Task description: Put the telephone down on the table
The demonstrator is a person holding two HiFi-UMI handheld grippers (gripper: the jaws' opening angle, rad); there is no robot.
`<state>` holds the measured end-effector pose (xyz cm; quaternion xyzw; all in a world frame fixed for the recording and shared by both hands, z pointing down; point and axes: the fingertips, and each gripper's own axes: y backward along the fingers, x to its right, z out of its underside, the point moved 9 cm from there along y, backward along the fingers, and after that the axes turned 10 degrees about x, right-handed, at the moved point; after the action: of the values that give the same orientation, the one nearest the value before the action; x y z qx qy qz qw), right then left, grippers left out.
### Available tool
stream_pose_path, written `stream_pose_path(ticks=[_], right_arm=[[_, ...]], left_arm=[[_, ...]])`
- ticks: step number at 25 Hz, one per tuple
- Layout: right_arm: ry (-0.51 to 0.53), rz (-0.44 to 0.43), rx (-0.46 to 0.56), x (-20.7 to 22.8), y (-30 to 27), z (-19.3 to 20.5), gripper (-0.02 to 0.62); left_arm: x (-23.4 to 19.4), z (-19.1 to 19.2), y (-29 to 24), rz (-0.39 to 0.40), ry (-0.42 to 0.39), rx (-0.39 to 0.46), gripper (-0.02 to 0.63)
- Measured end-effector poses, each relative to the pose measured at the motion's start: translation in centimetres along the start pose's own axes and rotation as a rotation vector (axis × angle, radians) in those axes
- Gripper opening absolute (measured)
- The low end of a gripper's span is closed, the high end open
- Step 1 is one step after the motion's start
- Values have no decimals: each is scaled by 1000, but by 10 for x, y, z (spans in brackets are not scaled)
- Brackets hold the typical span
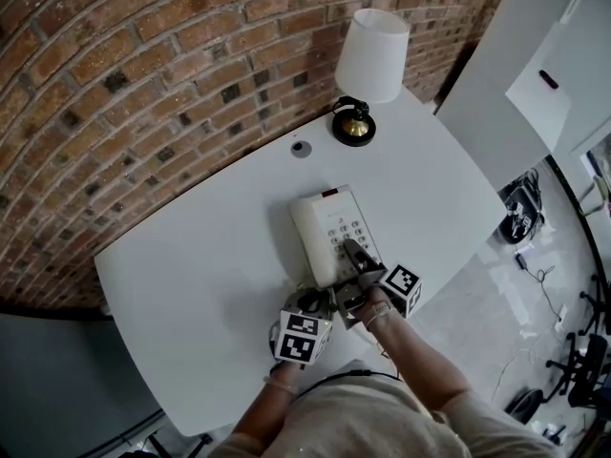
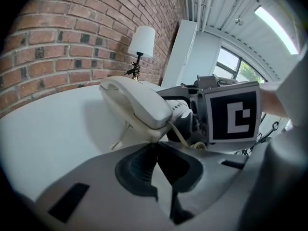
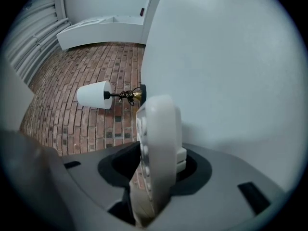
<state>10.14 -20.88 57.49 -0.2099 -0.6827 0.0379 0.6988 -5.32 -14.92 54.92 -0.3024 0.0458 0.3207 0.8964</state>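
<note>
A cream telephone (image 1: 329, 232) with its handset (image 2: 137, 102) in the cradle lies on the white table (image 1: 191, 275). My right gripper (image 1: 355, 258) reaches over its near right edge, above the keypad. In the right gripper view the telephone's edge (image 3: 161, 138) stands between the wide jaws of the right gripper (image 3: 156, 177), and a thin gap shows on the keypad side. My left gripper (image 1: 313, 303) is shut and empty, just short of the telephone's near end. Its closed fingertips (image 2: 156, 150) point at the handset and the cord (image 2: 180, 136).
A lamp with a white shade (image 1: 368, 60) stands at the table's far edge against the brick wall. A small round grommet (image 1: 302, 148) sits behind the telephone. The table's right edge (image 1: 477, 198) drops to a floor with cables.
</note>
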Motion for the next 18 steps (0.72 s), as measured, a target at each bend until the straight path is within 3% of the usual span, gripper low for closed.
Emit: stream_pose_path(ticks=[9,14,18], right_arm=[[3,-14,-45,-1,-6,-5,178],[71,-21,-183,-6,-5,-1,178],[116,-16,-274,-4,1,9,187]], left_arm=[[0,-4,-11,-56,32,0,5],[-8,-7,-11,-59,125,22,5],[-11,-9,-13,-39,146,19,5]])
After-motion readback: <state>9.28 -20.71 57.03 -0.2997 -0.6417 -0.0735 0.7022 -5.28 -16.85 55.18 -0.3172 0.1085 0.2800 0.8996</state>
